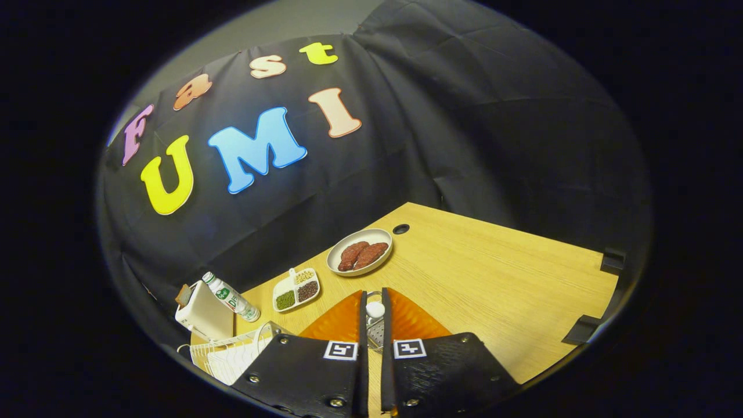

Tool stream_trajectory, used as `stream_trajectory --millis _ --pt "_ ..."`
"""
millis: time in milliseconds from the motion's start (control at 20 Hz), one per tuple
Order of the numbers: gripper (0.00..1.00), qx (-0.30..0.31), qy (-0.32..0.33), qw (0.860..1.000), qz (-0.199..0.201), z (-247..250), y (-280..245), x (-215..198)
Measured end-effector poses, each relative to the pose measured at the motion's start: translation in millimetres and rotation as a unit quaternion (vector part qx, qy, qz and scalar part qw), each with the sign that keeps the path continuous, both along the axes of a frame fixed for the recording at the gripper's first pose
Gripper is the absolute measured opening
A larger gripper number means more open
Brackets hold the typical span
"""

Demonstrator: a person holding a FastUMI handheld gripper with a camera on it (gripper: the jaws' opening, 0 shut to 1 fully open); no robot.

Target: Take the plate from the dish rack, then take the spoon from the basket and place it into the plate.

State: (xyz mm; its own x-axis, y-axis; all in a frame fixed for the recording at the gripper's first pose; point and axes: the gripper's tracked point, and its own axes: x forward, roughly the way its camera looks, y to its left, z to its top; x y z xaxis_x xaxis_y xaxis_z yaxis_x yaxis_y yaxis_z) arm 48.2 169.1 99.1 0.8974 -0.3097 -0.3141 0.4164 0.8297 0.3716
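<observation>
Gripper [375, 316] nearly closed, fingers pinching the spoon [375, 310] by its pale handle (metal part hangs lower between them). Spoon sits above the orange plate [339, 322] on the wooden table [493, 290]. White dish rack [229, 354] is left of the fingers.

Fingers [374, 325] nearly closed on the spoon [375, 310] above the orange plate [342, 322]. Tabletop [493, 290] open to the right; meat dish [360, 251] ahead, tray [296, 289], bottle [232, 297], rack [229, 354] crowd the left.
</observation>
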Motion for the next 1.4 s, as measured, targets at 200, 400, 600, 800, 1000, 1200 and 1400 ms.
stream_trajectory --millis 200,400,600,800,1000,1200,1400 --pt "0.08 -0.036 -0.006 0.999 0.011 26.3 6.4 -5.6" --pt "0.08 -0.073 -0.025 0.997 0.028 60.9 23.5 -14.0" --pt "0.08 -0.101 -0.046 0.992 0.059 97.3 60.9 -26.2" --pt "0.08 -0.111 -0.064 0.986 0.11 117.3 117.0 -41.9" --pt "0.08 -0.112 -0.07 0.976 0.175 122.7 180.2 -64.6" --pt "0.08 -0.117 -0.063 0.962 0.24 111.1 232.7 -94.0" --pt "0.08 -0.119 -0.052 0.947 0.294 96.9 273.3 -126.6"
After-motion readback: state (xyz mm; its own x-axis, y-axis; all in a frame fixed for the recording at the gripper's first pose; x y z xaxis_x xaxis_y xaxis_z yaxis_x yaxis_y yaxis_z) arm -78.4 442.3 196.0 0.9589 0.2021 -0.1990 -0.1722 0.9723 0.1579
